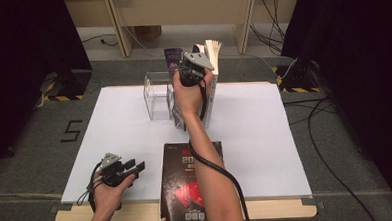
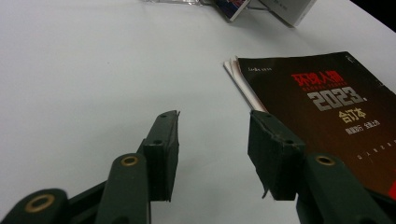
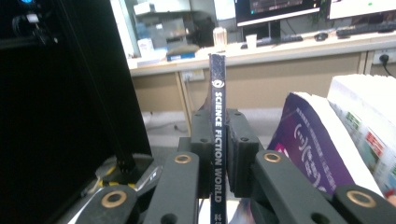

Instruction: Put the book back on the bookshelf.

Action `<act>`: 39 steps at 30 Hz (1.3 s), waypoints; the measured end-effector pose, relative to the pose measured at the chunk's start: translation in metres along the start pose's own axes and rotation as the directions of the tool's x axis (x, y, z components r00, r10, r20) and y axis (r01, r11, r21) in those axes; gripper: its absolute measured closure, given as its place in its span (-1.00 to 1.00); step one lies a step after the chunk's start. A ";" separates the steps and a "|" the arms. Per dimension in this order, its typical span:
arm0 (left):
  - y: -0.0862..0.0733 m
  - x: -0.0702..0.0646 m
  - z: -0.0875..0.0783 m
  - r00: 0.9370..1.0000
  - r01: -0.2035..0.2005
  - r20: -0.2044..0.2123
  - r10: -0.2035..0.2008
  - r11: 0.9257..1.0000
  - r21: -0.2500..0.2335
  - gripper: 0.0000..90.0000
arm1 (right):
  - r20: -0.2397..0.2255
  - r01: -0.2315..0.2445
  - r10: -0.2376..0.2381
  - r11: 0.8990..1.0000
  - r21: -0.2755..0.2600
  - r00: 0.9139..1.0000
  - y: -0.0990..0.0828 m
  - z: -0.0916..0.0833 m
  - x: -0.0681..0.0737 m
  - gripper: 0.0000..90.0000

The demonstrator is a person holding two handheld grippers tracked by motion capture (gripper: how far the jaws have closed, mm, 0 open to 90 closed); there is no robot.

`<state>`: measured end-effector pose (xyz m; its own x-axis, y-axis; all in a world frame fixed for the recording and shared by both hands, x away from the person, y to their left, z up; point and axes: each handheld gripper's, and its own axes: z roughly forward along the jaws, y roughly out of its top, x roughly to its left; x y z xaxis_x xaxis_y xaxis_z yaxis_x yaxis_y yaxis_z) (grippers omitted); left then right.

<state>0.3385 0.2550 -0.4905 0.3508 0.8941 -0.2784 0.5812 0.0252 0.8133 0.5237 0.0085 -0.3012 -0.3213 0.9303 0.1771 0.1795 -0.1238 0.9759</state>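
A thin dark magazine (image 3: 217, 84), its spine reading "Science Fiction World", stands upright between the jaws of my right gripper (image 3: 218, 128), which is shut on it. In the high view the right gripper (image 1: 191, 73) is at the back of the white table (image 1: 265, 137), over a row of upright books (image 1: 212, 52) beside a clear plastic stand (image 1: 157, 94). My left gripper (image 1: 135, 166) rests near the front left edge, open and holding nothing (image 2: 212, 128). A black magazine (image 1: 180, 186) marked 2023 (image 2: 327, 98) lies flat just to its right.
To the right of the held magazine stand a purple-covered book (image 3: 308, 135) and a thick white-paged book (image 3: 369, 112). The right forearm and its cable (image 1: 221, 172) cross over the flat black magazine. Black curtains hang on both sides, and a desk stands behind the table.
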 end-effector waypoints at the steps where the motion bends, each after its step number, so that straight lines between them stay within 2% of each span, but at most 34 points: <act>1: 0.000 0.000 0.000 1.000 -0.002 0.001 0.002 1.000 0.001 0.17 | 0.003 -0.001 0.001 1.000 0.016 1.000 0.001 -0.003 0.000 0.80; 7: -0.001 -0.001 0.000 1.000 0.004 -0.002 -0.004 1.000 0.000 0.17 | -0.029 0.019 -0.016 0.996 0.083 0.999 0.000 -0.023 -0.001 0.77; 13: -0.001 -0.001 -0.002 1.000 0.006 0.000 -0.006 1.000 -0.007 0.17 | -0.021 -0.013 0.015 0.992 0.127 1.000 -0.006 -0.044 -0.010 0.76; 16: -0.001 0.000 -0.002 1.000 0.004 0.000 -0.004 1.000 -0.007 0.17 | -0.030 -0.030 0.035 0.987 0.159 0.999 -0.009 -0.055 -0.016 0.75; 20: 0.000 0.000 -0.002 1.000 0.007 -0.002 -0.007 1.000 -0.011 0.17 | -0.022 -0.026 0.031 0.981 0.191 0.999 -0.015 -0.070 -0.024 0.74; 24: 0.000 -0.002 -0.002 1.000 0.003 0.004 -0.003 1.000 -0.014 0.17 | -0.021 -0.053 0.059 0.973 0.226 0.998 -0.021 -0.081 -0.030 0.74; 28: -0.001 -0.003 -0.001 1.000 0.004 0.006 -0.004 1.000 -0.008 0.17 | -0.019 -0.045 0.051 0.969 0.244 0.999 -0.027 -0.089 -0.032 0.73; 32: 0.001 -0.002 -0.001 1.000 0.009 0.005 -0.009 1.000 -0.012 0.17 | -0.020 -0.060 0.067 0.963 0.263 0.998 -0.032 -0.095 -0.035 0.71; 39: 0.002 -0.002 0.002 1.000 0.019 0.007 -0.019 1.000 -0.011 0.17 | -0.010 -0.063 0.068 0.958 0.279 0.998 -0.038 -0.098 -0.041 0.69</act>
<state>0.3403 0.2527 -0.4889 0.3453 0.8902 -0.2973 0.5793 0.0471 0.8138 0.4389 -0.0588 -0.3332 -0.3178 0.9161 0.2446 0.4517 -0.0806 0.8885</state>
